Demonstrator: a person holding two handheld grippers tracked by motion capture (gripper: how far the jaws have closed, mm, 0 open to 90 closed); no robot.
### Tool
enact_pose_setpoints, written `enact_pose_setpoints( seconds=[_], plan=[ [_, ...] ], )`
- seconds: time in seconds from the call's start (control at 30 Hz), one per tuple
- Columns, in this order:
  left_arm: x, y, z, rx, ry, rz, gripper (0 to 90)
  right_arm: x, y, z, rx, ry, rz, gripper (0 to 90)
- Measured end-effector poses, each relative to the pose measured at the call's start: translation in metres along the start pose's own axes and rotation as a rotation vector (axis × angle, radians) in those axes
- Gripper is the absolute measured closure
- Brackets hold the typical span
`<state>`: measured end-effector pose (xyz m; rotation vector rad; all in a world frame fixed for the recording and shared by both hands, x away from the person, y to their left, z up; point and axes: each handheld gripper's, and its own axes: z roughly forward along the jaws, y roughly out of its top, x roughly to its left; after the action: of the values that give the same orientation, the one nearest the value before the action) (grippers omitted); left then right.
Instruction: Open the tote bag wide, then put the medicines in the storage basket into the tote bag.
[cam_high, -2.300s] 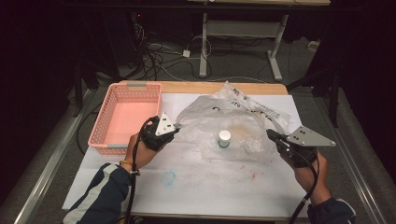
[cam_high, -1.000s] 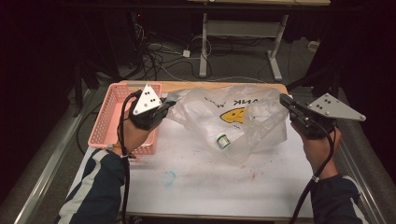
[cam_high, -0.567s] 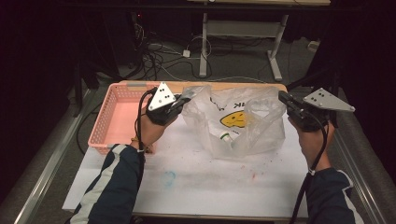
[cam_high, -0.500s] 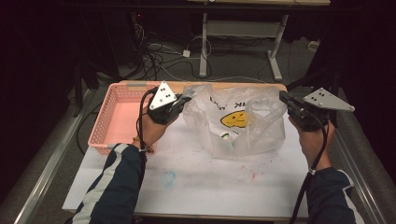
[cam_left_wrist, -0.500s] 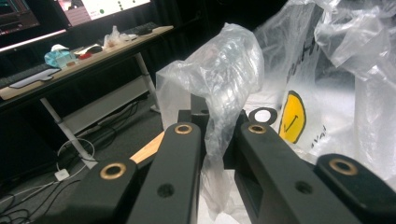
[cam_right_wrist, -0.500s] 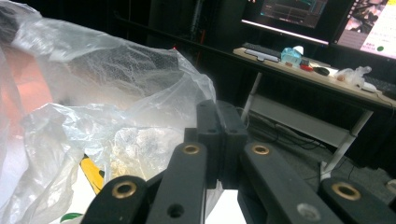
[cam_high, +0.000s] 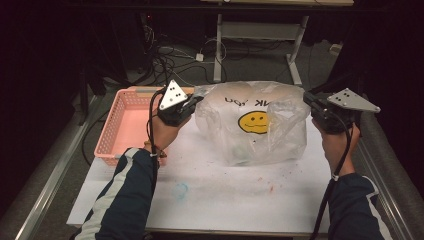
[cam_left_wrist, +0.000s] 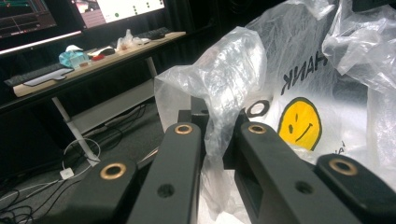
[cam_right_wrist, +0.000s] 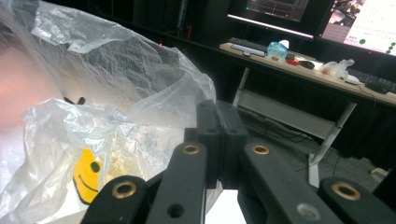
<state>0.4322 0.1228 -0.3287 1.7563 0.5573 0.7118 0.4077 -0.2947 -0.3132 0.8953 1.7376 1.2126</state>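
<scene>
1. Thin clear plastic bag (cam_high: 252, 125) with a yellow smiley face hangs over the white table (cam_high: 225, 195), held up between two grippers.
2. Left gripper (cam_high: 192, 102) is pinched tight on one bag edge, and right gripper (cam_high: 309, 98) on the other.
3. Pulling too hard could rip it, or it could slip out.
4. Pink basket (cam_high: 125, 127) sits just beside the left hand.

Clear plastic bag (cam_high: 255, 125) with yellow smiley; pink basket (cam_high: 125, 125); white table (cam_high: 225, 190)
</scene>
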Motion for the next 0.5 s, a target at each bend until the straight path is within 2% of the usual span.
enact_pose_setpoints(
  seconds=[0.3, 0.5],
  plan=[
    [0.005, 0.011, -0.008, -0.003, 0.025, 0.004, 86.6, 0.002, 0.016, 0.003, -0.008, 0.001, -0.019, 90.0],
    [0.009, 0.028, -0.016, -0.003, 0.053, 0.020, 86.7, -0.004, 0.029, 0.003, -0.020, -0.008, -0.024, 90.0]
  ],
)
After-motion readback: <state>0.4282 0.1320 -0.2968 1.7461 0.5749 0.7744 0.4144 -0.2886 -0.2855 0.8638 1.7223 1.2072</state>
